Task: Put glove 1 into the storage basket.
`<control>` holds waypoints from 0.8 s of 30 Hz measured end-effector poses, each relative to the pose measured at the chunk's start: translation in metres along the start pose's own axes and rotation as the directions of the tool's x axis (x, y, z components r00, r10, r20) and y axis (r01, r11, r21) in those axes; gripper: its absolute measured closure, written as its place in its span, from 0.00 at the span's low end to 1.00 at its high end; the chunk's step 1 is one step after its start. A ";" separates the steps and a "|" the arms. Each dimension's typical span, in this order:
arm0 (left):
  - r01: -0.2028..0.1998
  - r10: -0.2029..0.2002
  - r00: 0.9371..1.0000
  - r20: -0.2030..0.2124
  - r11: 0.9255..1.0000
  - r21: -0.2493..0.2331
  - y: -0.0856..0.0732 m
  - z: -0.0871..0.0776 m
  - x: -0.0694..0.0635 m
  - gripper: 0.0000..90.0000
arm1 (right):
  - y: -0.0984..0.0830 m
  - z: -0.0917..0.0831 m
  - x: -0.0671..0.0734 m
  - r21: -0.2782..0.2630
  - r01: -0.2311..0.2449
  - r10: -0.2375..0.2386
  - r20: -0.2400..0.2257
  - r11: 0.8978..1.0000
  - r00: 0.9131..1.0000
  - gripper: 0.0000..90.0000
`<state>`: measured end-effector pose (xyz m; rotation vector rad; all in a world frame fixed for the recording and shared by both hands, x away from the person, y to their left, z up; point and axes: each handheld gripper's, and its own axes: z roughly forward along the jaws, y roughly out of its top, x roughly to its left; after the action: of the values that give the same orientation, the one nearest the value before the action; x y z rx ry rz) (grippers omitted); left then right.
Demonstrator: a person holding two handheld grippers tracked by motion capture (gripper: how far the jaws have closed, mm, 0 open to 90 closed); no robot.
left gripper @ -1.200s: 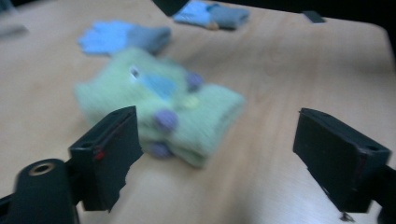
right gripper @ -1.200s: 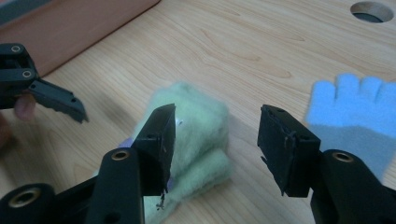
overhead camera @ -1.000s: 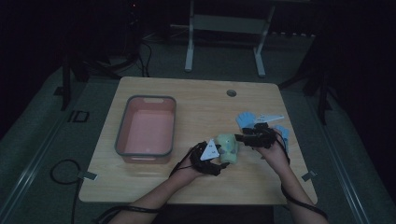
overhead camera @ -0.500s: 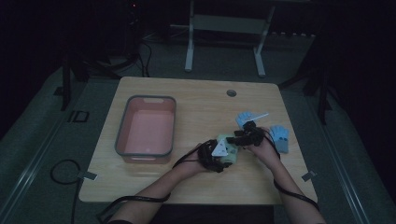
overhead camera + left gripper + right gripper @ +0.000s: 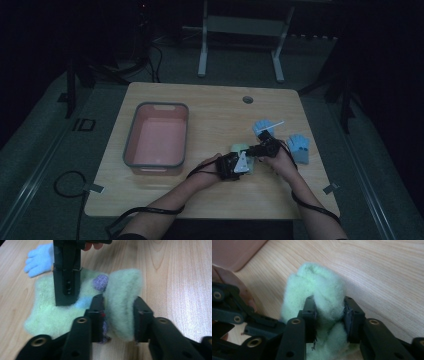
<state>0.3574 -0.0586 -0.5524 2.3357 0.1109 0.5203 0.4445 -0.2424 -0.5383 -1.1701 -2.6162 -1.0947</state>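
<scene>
High view: we hold one fuzzy green glove [image 5: 243, 150] with both grippers.
Our left gripper [image 5: 117, 312] fingers have just closed on a fold of it; our right gripper [image 5: 328, 312] fingers pinch another bunch. It lies on the table [image 5: 215, 115], at 3 o'clock from the pink tub [image 5: 131, 135].

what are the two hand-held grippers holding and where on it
Both pinch the fluffy green glove: the left hand-held gripper on a folded-up edge, the right hand-held gripper on a bunched fold of it.

Dim lab: lone desk [image 5: 210, 107], floor cables [image 5: 65, 182].
</scene>
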 end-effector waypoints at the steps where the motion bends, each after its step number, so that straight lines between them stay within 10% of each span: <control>1: 0.005 -0.005 1.000 0.005 1.000 0.003 0.001 -0.001 0.001 0.78 | 0.000 -0.001 0.001 -0.009 -0.013 0.013 -0.005 1.000 1.000 0.77; 24: -0.009 0.009 1.000 -0.009 0.998 0.060 0.029 -0.073 0.030 0.80 | 0.039 -0.032 0.042 -0.097 0.027 -0.031 -0.032 0.995 0.999 0.78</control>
<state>0.3533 -0.0259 -0.4753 2.3935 0.1215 0.5386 0.4348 -0.2189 -0.4780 -1.1243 -2.5894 -1.2484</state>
